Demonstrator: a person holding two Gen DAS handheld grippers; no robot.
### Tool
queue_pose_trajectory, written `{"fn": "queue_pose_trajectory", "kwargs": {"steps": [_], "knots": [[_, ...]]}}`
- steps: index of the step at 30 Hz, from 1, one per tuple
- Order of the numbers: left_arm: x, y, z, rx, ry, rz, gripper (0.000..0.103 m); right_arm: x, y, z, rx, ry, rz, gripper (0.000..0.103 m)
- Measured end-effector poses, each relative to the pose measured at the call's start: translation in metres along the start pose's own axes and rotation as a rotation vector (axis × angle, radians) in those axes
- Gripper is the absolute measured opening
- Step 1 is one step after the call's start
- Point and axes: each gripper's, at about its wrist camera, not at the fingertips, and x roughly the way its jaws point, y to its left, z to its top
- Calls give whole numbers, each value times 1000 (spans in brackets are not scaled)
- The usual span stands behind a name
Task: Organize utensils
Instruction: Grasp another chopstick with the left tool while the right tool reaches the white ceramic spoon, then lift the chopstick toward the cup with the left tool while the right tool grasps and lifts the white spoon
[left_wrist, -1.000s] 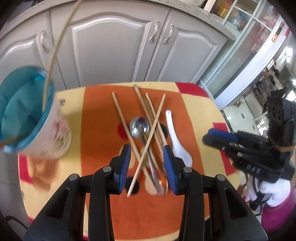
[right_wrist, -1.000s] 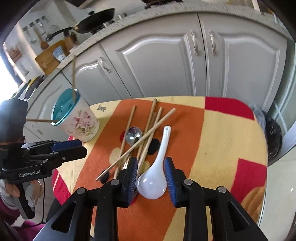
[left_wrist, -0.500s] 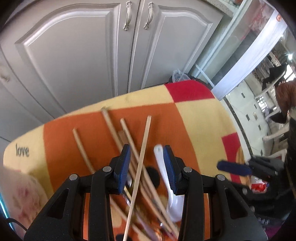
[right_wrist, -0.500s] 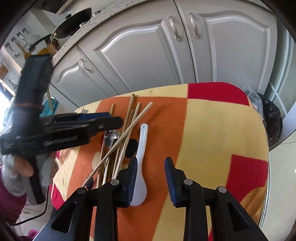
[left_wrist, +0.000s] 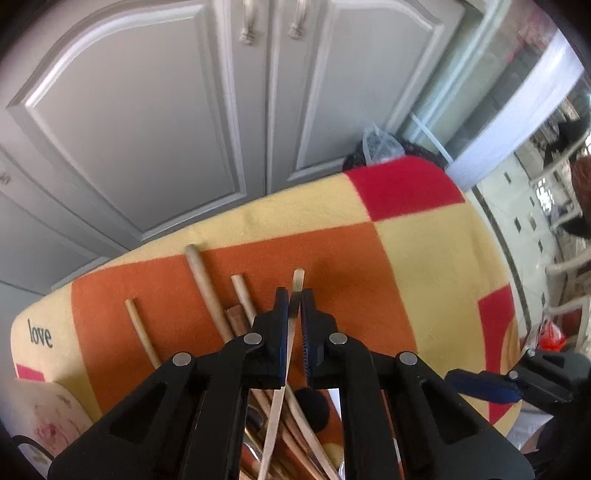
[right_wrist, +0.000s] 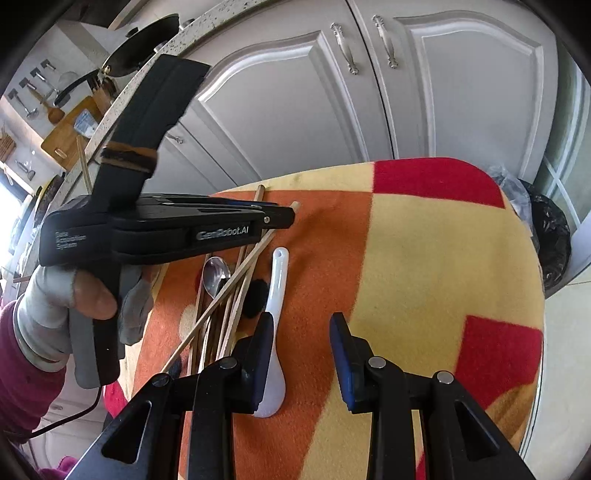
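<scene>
From the left tool (left_wrist: 294, 314) we look close along the bench (left_wrist: 424, 258) toward its cabinet-side edge; from the right tool (right_wrist: 299, 354) higher, sharing the chopsticks (right_wrist: 236, 280).

Black tongs (right_wrist: 280, 218); blue pads (right_wrist: 338, 354)

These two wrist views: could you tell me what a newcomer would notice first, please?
The left tool is shut on a pale chopstick near its far end, over a pile of chopsticks on the orange patch of the checked cloth. Beside the pile lies a white spoon, its bowl by the open right tool.
</scene>
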Motion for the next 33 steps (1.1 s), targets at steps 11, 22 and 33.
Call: {"fn": "queue_pose_trajectory", "kwargs": {"steps": [11,22,33], "knots": [[-78,38,-37,-136,-142,-53,4,53,32,25,-67,27,-66,30],[-134,58,-78,-206,-229,-124,4,62,35,27,-103,43,-85,12],[-194,85,-127,-246,-306,-121,3,-34,63,5,-167,-75,-24,12]]}}
